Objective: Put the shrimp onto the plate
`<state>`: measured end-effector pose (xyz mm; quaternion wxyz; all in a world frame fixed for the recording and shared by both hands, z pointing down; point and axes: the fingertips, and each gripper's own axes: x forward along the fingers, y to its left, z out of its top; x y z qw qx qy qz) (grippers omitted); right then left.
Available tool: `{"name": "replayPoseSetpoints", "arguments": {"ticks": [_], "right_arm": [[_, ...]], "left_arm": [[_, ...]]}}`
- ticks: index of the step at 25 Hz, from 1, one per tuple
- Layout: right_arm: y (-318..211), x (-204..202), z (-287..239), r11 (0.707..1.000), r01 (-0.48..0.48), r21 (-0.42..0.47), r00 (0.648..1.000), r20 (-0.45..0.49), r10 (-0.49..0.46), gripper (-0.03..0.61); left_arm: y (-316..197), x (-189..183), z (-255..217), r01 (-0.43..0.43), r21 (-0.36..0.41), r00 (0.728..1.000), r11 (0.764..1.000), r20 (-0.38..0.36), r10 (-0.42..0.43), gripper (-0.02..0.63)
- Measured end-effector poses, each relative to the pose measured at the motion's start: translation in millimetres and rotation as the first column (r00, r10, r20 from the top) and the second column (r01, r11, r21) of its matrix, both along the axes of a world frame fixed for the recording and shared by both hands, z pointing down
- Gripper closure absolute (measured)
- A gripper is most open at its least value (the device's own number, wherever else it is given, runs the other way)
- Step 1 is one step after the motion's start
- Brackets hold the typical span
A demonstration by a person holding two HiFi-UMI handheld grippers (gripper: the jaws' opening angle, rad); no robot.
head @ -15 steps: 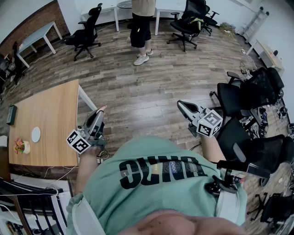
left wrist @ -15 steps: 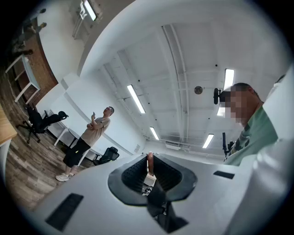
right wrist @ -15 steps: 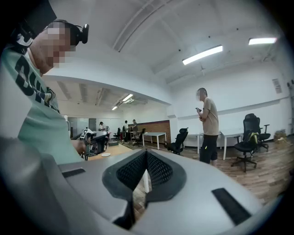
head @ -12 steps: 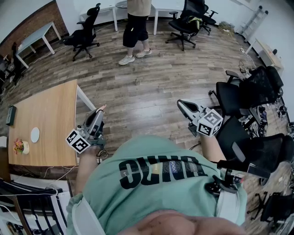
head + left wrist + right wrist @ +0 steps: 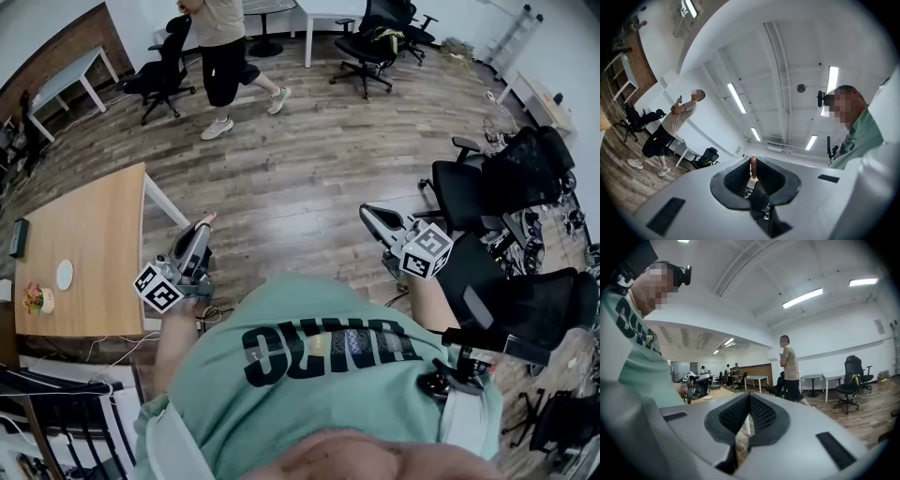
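Shrimp in my left gripper, plate waiting off to the left on the bench

My left gripper [image 5: 201, 232] is clamped on the pink shrimp [image 5: 753, 165], just off the bench's right edge, and my right gripper [image 5: 749, 404] is closed on nothing. I'd hold the squeeze steady, swing left across the bench [image 5: 103, 234] edge with the tip raised, then lower onto the white plate [image 5: 64, 274], keeping clear of the small flower pot [image 5: 39, 298] just beside it. There is open floor ahead. Office chairs [image 5: 487, 192] crowd my right, and 1 person [image 5: 223, 56] is mid-stride far off.
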<state>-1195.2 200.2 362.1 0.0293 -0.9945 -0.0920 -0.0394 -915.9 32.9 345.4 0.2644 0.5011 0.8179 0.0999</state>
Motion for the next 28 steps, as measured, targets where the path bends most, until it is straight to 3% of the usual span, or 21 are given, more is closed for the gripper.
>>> {"name": "replayPoseSetpoints", "arguments": {"ticks": [16,23,28], "right_arm": [[16.7,-82.5,20.0,0.999,-0.051,0.018,0.998,-0.024,0.052,0.572],[33.3,-98.1,31.9,0.991,-0.114,0.07,0.993,-0.029,0.116,0.572],[40.9,-84.4,31.6,0.99,-0.122,0.074,0.992,-0.024,0.125,0.572]], "left_arm": [[42.3,-89.3,6.8,-0.083,0.052,0.996,0.995,-0.031,0.085,0.574],[62.2,-101.4,6.1,-0.12,0.063,0.992,0.991,-0.043,0.123,0.574],[77.5,-84.8,12.5,-0.129,0.079,0.991,0.989,-0.024,0.131,0.574]]}}
